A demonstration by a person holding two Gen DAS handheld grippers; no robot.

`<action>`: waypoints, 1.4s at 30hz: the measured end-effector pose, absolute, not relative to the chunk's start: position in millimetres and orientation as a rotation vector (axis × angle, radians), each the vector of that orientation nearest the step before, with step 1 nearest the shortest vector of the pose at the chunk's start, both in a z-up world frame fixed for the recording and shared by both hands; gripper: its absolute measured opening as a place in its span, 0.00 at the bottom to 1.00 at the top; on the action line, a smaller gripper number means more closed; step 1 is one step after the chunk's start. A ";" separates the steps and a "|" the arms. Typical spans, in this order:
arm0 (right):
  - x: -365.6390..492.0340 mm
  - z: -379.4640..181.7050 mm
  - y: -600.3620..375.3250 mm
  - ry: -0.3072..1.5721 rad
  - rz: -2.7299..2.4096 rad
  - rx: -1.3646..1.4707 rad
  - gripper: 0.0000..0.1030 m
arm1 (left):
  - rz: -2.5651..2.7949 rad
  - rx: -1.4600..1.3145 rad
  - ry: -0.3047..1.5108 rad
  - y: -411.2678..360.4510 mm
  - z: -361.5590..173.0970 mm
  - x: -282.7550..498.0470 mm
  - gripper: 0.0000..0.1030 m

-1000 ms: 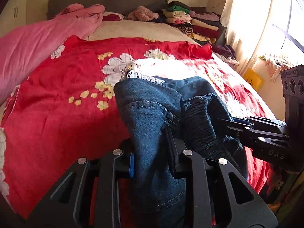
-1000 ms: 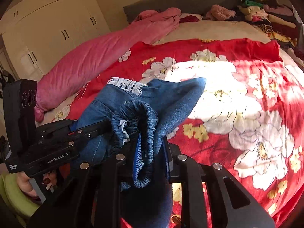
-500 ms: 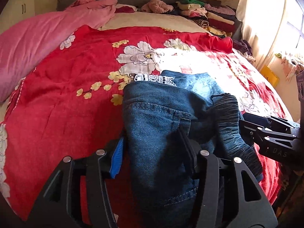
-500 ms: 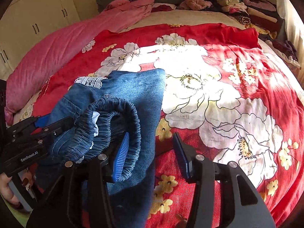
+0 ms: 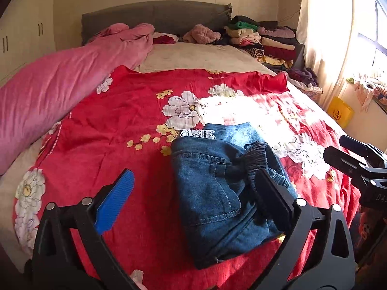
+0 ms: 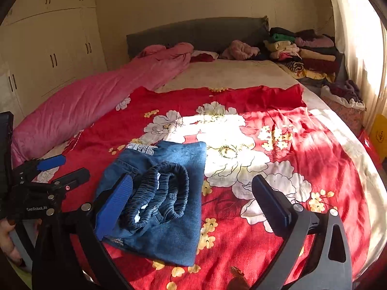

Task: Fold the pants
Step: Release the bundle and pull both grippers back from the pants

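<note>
Your left gripper [image 5: 196,198] had its jaws spread wide, having just been opening, and its blue ribbed pad [image 5: 115,203] stood clear of the cloth with nothing pressed between the fingers. Your right gripper [image 6: 198,203] was likewise wide apart after opening, its left blue pad [image 6: 113,207] just beside the gathered elastic waistband [image 6: 162,193] without clamping it. The folded blue denim pants [image 5: 217,193] lay released on the red floral bedspread [image 5: 116,120] near the bed's front edge, a strip of white lace [image 5: 198,134] showing at their far end. White lettering on the left gripper's body, seen from the right wrist, read "GenRobot.AI"; on the right gripper's body only "DAS" could be made out. You had open bedspread beyond and to the right of the pants. A long pink velvet quilt [image 6: 84,101] bounded the left side, and stacked folded clothes [image 6: 304,53] filled the far right corner by the grey headboard [image 6: 198,33]
</note>
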State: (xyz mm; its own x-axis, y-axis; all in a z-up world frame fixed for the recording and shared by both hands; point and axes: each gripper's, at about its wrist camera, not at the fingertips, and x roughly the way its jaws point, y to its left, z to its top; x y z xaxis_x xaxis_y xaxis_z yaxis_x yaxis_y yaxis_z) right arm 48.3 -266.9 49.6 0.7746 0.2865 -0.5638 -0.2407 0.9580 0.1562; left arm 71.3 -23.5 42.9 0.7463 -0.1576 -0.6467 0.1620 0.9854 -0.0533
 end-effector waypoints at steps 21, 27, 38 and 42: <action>-37.3 38.1 -268.1 0.629 0.283 0.085 0.96 | -0.154 -0.043 0.742 3.1 31.5 -6.1 0.91; -43.1 13.1 -267.1 0.682 0.252 0.057 0.96 | -0.189 -0.027 0.784 -1.9 2.6 -16.3 0.91; -43.9 4.5 -260.1 0.695 0.263 0.048 0.96 | -0.189 -0.040 0.783 -0.6 -5.4 -16.6 0.91; -44.1 7.7 -262.0 0.687 0.261 0.053 0.96 | -0.185 -0.046 0.777 0.2 -2.8 -16.9 0.91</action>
State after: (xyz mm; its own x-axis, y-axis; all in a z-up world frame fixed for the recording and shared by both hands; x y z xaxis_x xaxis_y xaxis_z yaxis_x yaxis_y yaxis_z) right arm -44.1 -262.0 7.7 0.7419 0.2558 -0.6198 -0.2207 0.9660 0.1345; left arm -16.9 0.2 -2.8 0.6974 -0.1827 -0.6930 0.1489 0.9828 -0.1092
